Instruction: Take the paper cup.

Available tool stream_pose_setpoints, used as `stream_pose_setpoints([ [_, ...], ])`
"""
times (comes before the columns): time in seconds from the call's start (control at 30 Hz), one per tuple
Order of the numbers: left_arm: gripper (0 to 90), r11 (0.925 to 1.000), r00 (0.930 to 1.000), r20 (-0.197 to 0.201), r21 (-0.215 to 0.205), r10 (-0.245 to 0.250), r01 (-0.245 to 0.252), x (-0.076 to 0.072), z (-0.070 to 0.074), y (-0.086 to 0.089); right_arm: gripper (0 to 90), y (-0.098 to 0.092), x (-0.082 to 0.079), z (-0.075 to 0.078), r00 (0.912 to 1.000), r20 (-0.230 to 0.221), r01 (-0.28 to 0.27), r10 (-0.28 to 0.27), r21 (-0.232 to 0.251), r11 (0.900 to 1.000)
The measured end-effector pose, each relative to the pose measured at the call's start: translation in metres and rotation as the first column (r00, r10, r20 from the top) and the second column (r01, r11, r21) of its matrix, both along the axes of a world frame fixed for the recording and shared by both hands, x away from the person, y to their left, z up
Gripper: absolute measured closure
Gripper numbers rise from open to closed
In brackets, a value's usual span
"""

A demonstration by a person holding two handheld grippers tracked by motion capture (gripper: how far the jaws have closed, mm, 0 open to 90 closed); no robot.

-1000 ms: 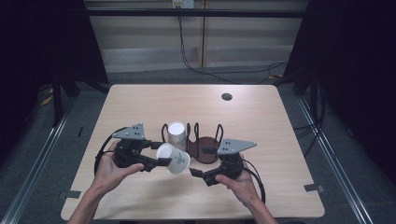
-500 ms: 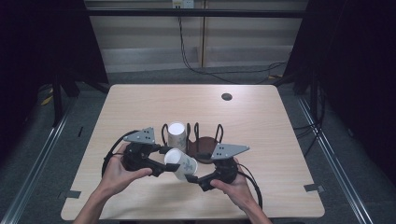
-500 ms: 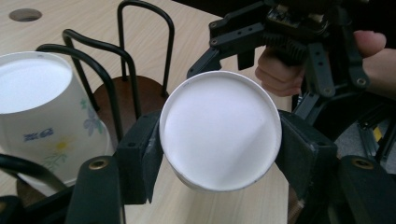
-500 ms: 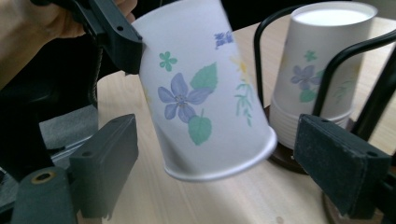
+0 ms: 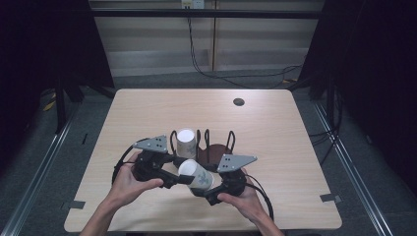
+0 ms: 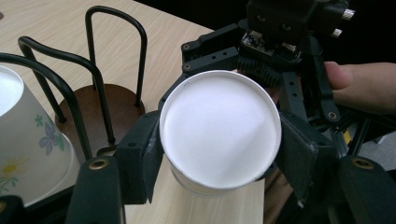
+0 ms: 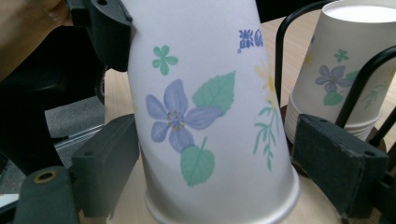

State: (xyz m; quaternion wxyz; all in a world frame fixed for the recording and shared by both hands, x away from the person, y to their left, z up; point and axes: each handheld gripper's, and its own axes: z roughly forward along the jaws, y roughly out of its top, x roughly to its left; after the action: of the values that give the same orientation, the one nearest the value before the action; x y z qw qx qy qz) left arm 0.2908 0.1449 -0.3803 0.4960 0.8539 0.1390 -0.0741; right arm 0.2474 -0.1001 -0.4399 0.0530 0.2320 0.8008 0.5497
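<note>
Gripping the paper cup [image 6: 219, 135], left tongs [image 5: 173, 178] pinch its base; right tongs [image 7: 233, 168] straddle it, apart.

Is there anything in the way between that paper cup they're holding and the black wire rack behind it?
Nothing visible. The held cup sits just in front of the rack, whose right slot is empty; a cup stack fills the left.
</note>
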Motion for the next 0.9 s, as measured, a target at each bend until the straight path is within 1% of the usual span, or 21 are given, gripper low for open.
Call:
stream_pose_setpoints([
  [0.07, 36.5, 1.0000, 1.0000, -0.002, -0.001, -0.005, 0.005, -0.0003, 0.0002, -0.0007, 14.0, 0.0008, -0.0001, -0.0006, 1.0000, 0.000, -0.003, 0.003, -0.001, 1.000],
  [0.13, 36.5, 1.0000, 1.0000, -0.002, 0.003, -0.007, 0.007, -0.0004, -0.0002, -0.0017, 13.9, 0.0025, -0.0008, -0.0012, 0.9999, 0.008, -0.009, 0.009, -0.005, 1.000],
  [0.17, 36.5, 1.0000, 1.0000, -0.003, 0.001, -0.008, 0.008, -0.0004, -0.0006, -0.0018, 14.1, 0.0034, -0.0019, -0.0015, 0.9997, 0.022, -0.009, 0.009, -0.003, 1.000],
  [0.23, 36.5, 0.9999, 0.9999, -0.007, -0.006, -0.011, 0.011, -0.0005, -0.0013, -0.0018, 16.2, 0.0031, -0.0023, -0.0020, 0.9997, 0.022, -0.012, 0.012, 0.005, 1.000],
  [0.27, 36.5, 0.9999, 1.0000, -0.002, -0.005, -0.009, 0.009, -0.0008, -0.0013, -0.0018, 16.2, 0.0031, -0.0023, -0.0020, 0.9997, 0.022, -0.012, 0.012, 0.005, 1.000],
  [0.33, 36.5, 0.9999, 1.0000, -0.004, -0.010, -0.005, 0.005, -0.0004, -0.0024, -0.0027, 19.9, 0.0045, -0.0022, -0.0035, 0.9997, 0.021, -0.012, 0.012, 0.005, 1.000],
  [0.37, 36.5, 1.0000, 1.0000, -0.003, -0.008, -0.004, 0.004, 0.0000, -0.0029, -0.0031, 19.9, 0.0045, -0.0022, -0.0035, 0.9997, 0.021, -0.012, 0.012, 0.005, 1.000],
  [0.4, 36.5, 1.0000, 1.0000, -0.007, -0.008, -0.006, 0.006, 0.0008, -0.0033, -0.0029, 23.6, 0.0052, -0.0017, -0.0053, 0.9999, 0.010, -0.004, 0.004, 0.003, 1.000],
  [0.43, 36.5, 0.9999, 0.9999, -0.011, -0.014, -0.004, 0.004, 0.0011, -0.0036, -0.0025, 23.6, 0.0052, -0.0017, -0.0053, 0.9999, 0.010, -0.004, 0.004, 0.003, 1.000],
  [0.47, 36.5, 0.9999, 0.9999, -0.014, -0.013, -0.001, 0.001, 0.0016, -0.0034, -0.0013, 24.3, 0.0041, -0.0015, -0.0070, 1.0000, 0.001, -0.003, 0.003, 0.020, 1.000],
  [0.6, 36.6, 0.9998, 0.9998, -0.022, -0.018, -0.002, 0.002, 0.0036, -0.0044, 0.0013, 24.6, 0.0023, -0.0009, -0.0063, 1.0000, 0.008, -0.004, 0.004, 0.022, 1.000],
  [0.67, 36.5, 0.9997, 0.9996, -0.028, -0.025, -0.004, 0.003, 0.0040, -0.0044, 0.0022, 24.6, 0.0016, -0.0010, -0.0059, 1.0000, 0.002, -0.005, 0.005, 0.029, 1.000],
  [0.7, 36.5, 0.9996, 0.9996, -0.029, -0.027, -0.005, 0.004, 0.0042, -0.0043, 0.0030, 24.5, 0.0005, -0.0012, -0.0050, 0.9999, 0.010, -0.005, 0.004, 0.036, 0.999],
  [0.9, 35.8, 0.9994, 0.9990, -0.044, -0.034, 0.010, -0.011, 0.0055, -0.0071, 0.0034, 25.9, -0.0004, -0.0003, -0.0040, 0.9999, 0.010, -0.003, 0.003, 0.031, 1.000],
])
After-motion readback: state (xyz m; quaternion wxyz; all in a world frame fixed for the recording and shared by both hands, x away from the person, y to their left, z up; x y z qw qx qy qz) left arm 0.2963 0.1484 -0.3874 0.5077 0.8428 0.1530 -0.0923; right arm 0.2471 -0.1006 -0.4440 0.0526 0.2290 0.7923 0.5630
